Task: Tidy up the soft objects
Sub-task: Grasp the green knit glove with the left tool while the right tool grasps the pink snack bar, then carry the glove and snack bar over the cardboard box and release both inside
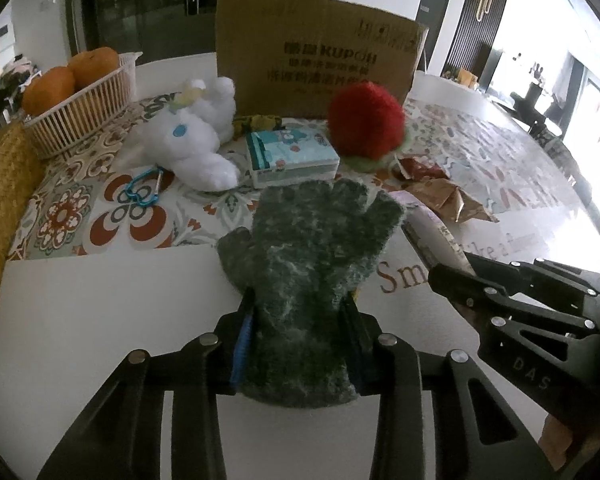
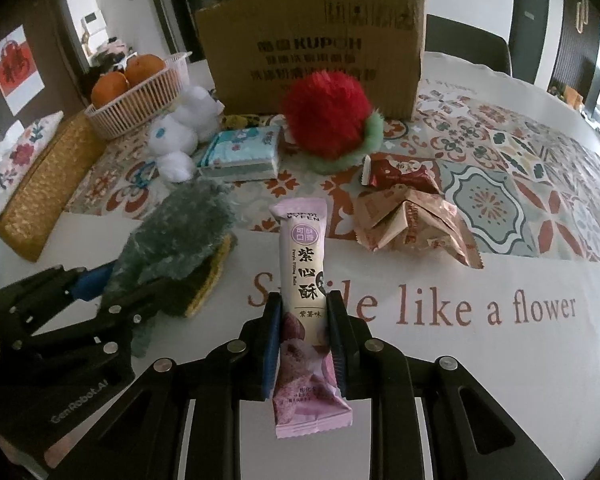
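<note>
A fuzzy grey-green glove (image 1: pixel 308 248) stands up between the pads of my left gripper (image 1: pixel 300 304), which is shut on its cuff. From the right wrist view the glove (image 2: pixel 180 232) hangs over the left gripper (image 2: pixel 116 284), with a yellow knit piece (image 2: pixel 216 276) under it. My right gripper (image 2: pixel 304 308) is shut on a pink snack packet (image 2: pixel 304 256) held upright above the white tablecloth. Further back lie a white plush toy (image 1: pixel 196 140) and a red pom-pom plush (image 1: pixel 366 124) with a green rim.
An open cardboard box (image 1: pixel 320 48) stands at the back behind the plush toys. A tissue pack (image 1: pixel 292 152), a blue carabiner (image 1: pixel 144 192), a basket of oranges (image 1: pixel 80 108), a woven yellow case (image 1: pixel 0 200) and crumpled snack wrappers (image 2: pixel 412 220) lie around.
</note>
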### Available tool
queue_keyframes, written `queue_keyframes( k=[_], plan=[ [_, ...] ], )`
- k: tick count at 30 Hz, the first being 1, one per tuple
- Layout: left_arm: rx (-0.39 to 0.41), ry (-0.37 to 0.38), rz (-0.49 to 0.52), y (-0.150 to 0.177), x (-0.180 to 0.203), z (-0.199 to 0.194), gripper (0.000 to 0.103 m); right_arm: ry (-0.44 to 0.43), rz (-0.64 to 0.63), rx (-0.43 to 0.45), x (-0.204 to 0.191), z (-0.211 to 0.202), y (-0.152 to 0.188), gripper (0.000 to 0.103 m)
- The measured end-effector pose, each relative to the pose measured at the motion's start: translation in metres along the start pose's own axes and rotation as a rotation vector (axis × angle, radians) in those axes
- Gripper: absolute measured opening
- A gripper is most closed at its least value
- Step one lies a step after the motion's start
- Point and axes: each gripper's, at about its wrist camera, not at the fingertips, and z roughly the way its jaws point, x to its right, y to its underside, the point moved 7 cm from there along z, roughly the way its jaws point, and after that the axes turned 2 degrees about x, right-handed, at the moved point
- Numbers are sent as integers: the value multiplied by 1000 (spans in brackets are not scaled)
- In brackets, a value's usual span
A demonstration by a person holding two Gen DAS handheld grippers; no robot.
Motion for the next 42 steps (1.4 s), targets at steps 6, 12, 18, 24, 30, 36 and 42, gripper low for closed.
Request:
queue_keyframes(
  k=[6,12,18,24,30,36,42],
  plan=[
    [43,-12,-3,-7,2,-19,37,-15,17,38,-3,-17,-4,24],
    [98,-1,1,-21,7,-38,37,-13,25,85,-4,-34,-15,24],
    [171,-7,11,-48,11,-55,37,-6,36,156,-2,-54,-35,24],
    [240,-14,26,-77,13,-66,37,5,44,220,2,-70,-59,24],
    [300,-21,39,-105,14,-76,37,19,50,282,6,-84,-86,24],
    [344,-14,45,-140,13,-82,37,12,62,326,8,-92,-116,24],
    [366,-15,50,-171,9,-82,37,4,60,355,6,-95,-148,24]
  ],
)
